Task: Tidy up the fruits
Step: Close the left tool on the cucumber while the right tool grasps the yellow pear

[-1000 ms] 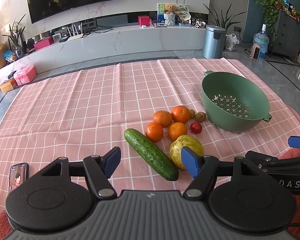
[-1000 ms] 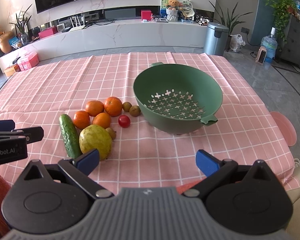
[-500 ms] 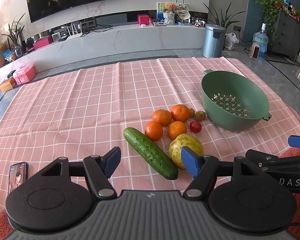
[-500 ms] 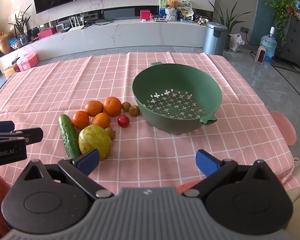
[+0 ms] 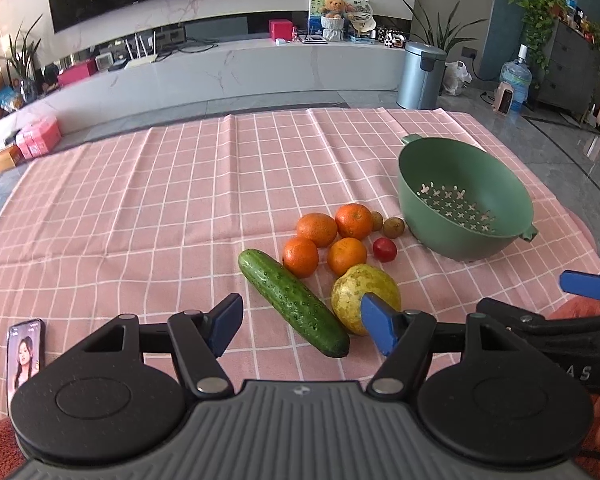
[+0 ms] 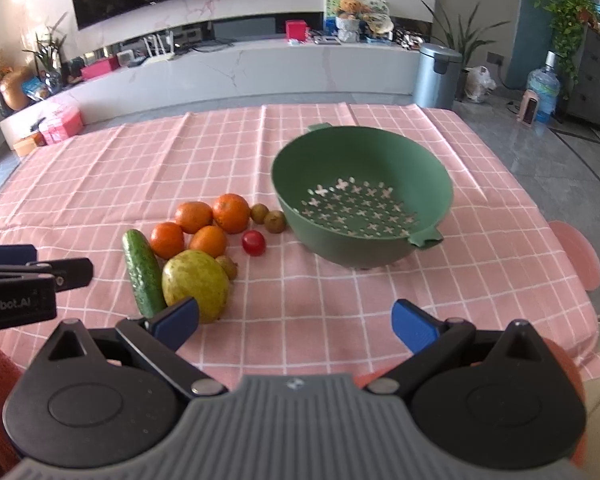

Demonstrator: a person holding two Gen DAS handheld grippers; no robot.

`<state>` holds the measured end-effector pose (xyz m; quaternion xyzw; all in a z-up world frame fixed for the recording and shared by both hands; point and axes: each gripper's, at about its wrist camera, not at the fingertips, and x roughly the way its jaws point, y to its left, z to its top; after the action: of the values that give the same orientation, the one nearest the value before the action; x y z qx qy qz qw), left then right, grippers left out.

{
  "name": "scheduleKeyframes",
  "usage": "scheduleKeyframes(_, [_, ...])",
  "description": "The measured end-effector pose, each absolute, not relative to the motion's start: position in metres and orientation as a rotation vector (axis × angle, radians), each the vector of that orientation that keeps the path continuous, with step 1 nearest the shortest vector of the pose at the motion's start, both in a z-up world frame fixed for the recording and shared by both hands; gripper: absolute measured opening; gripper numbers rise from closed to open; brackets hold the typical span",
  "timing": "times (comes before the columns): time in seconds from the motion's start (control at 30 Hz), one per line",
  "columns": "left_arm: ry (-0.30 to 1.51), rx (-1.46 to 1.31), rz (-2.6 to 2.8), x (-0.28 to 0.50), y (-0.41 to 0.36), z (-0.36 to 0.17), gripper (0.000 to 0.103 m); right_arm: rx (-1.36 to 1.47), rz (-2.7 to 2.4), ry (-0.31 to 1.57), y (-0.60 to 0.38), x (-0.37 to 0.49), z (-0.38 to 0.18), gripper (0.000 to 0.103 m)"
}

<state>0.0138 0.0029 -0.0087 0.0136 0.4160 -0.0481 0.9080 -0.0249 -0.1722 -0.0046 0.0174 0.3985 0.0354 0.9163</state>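
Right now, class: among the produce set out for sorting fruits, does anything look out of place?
Yes: a cucumber lies among the oranges, beside the yellow-green fruit; it isn't normally sorted as fruit. The green colander is empty.

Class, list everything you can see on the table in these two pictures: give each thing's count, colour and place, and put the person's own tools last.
tablecloth: one, pink with white checks, covers the table
strainer bowl: one, green, nothing in it, right of the fruit
oranges: four, orange, clustered mid-table
cucumber: one, green, left of the cluster
large fruit: one, yellow-green, nearest, touching the cucumber
tomato: one, red, between oranges and bowl
small fruits: three, brownish; two by the bowl, one behind the large fruit
phone: one, screen lit, near left edge
left tool: one, black with blue pads, jaws closing slightly, nothing between
right tool: one, same colours, open, holding nothing
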Motion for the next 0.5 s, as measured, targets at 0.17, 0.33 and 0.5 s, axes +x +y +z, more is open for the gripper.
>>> scheduleKeyframes(0.17, [0.874,-0.022,-0.108,0.023,0.013,-0.010,0.070,0.035,0.140,0.791,-0.166,-0.018,-0.010,0.090])
scheduleKeyframes(0.33, [0.922,-0.082,-0.093,0.039,0.022,-0.021,0.063,0.086,0.220,0.819,-0.159,-0.003,-0.021,0.070])
scheduleKeyframes(0.5, [0.968,-0.083,-0.042,0.058,0.023,-0.035,0.063,0.099,0.288,0.848,-0.144,0.015,-0.035,0.059])
